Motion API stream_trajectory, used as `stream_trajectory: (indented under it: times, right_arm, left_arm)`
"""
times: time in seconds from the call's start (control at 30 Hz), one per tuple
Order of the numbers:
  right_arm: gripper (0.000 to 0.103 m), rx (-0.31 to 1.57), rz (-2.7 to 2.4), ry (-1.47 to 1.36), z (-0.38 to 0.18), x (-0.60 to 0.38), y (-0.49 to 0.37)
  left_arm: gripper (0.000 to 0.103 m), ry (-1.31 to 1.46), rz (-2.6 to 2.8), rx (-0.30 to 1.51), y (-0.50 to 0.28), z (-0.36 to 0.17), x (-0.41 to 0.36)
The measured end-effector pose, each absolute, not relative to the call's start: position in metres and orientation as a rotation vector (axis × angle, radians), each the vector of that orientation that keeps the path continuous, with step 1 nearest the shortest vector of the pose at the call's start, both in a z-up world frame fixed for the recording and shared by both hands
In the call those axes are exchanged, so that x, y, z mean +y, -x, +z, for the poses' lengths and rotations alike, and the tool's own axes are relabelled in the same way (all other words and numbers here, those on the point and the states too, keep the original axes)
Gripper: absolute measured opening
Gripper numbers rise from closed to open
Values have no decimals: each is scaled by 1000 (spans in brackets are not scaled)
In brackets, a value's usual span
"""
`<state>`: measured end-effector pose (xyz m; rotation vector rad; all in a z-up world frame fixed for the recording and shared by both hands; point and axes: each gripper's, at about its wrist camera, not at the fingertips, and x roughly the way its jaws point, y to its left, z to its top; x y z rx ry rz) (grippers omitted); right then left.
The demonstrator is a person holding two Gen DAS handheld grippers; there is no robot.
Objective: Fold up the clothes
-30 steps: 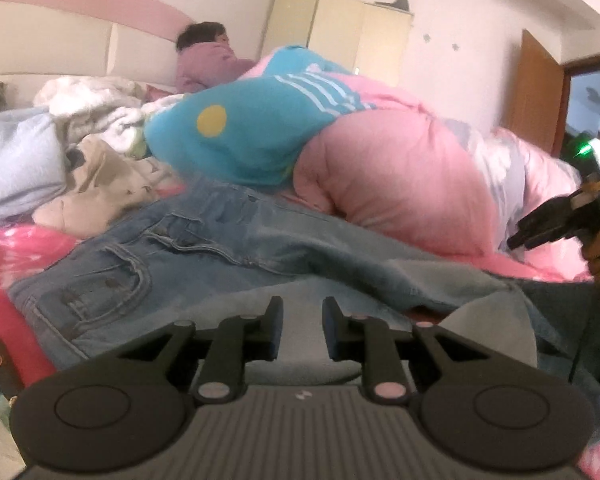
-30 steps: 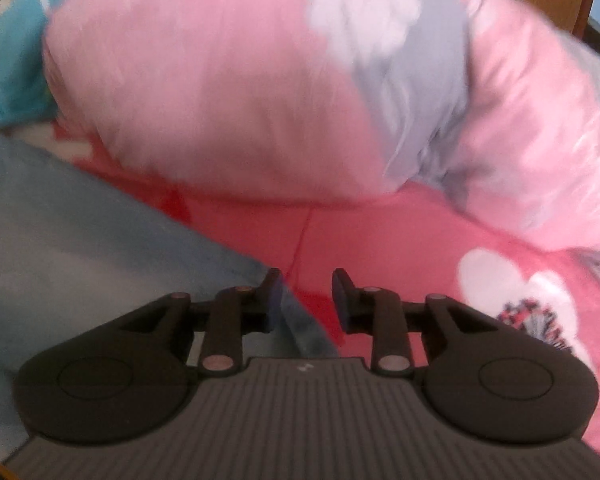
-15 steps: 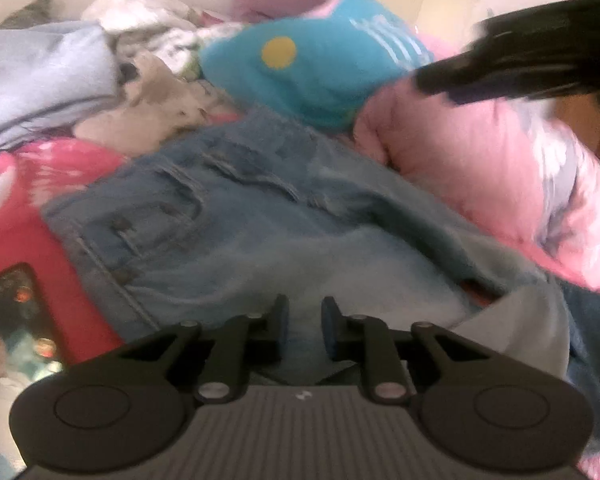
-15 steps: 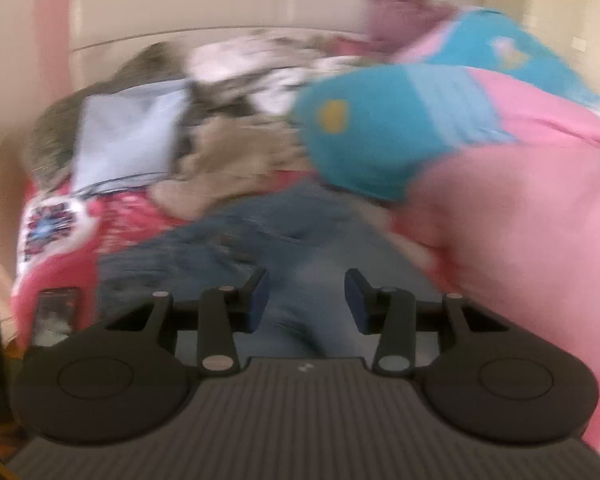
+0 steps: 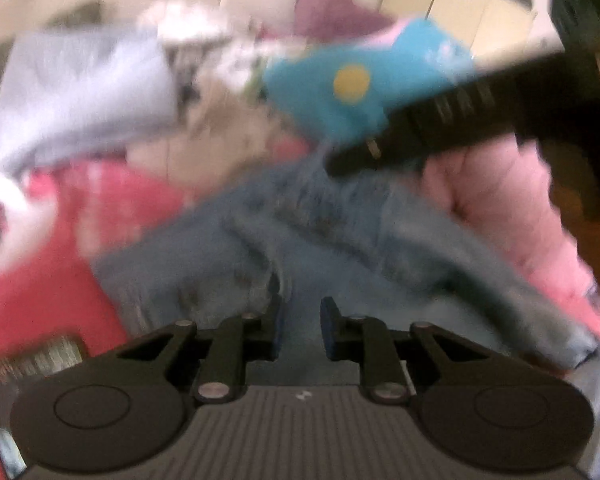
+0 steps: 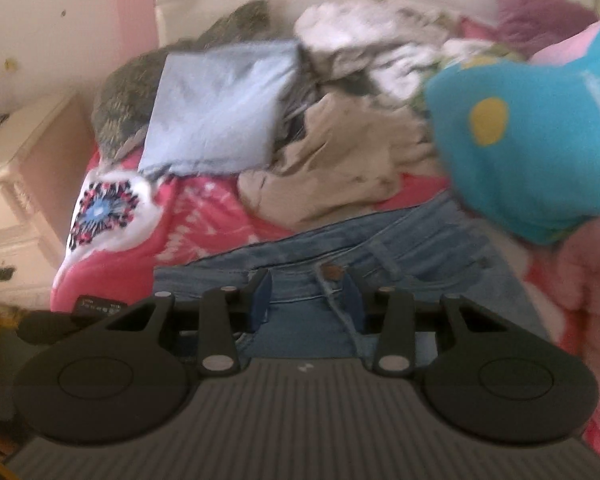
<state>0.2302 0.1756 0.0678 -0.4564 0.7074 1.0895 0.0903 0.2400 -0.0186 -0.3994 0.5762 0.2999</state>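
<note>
Your right gripper (image 6: 306, 300), jaws parted and empty, hovers nearest the faded blue denim jeans' (image 6: 400, 248) waistband, legs trailing right.

1. Your jeans (image 6: 380, 256), faded light-blue denim, lie spread and rumpled on the pink bedsheet.
2. You see their waistband, copper button up, beside the beige garment.
</note>
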Motion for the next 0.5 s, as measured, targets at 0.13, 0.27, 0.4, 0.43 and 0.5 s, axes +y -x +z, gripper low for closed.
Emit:
stream_trajectory:
  times: [0.13, 0.27, 0.4, 0.43, 0.5]
  right_arm:
    - [39, 793, 1141, 500, 40, 206, -241]
    - [39, 877, 1194, 521, 15, 233, -249]
    - [40, 910, 1219, 541, 0, 244, -249]
    - [40, 919, 1215, 544, -4, 246, -249]
    - [40, 934, 1207, 538, -9, 248, -251]
  left_arm:
    - [21, 438, 290, 575, -84, -25, 239]
    - [21, 441, 291, 577, -83, -27, 241]
    - [21, 424, 297, 574, -84, -27, 239]
    - [21, 420, 299, 574, -84, -28, 238]
    - [21, 416, 303, 573, -83, -27, 238]
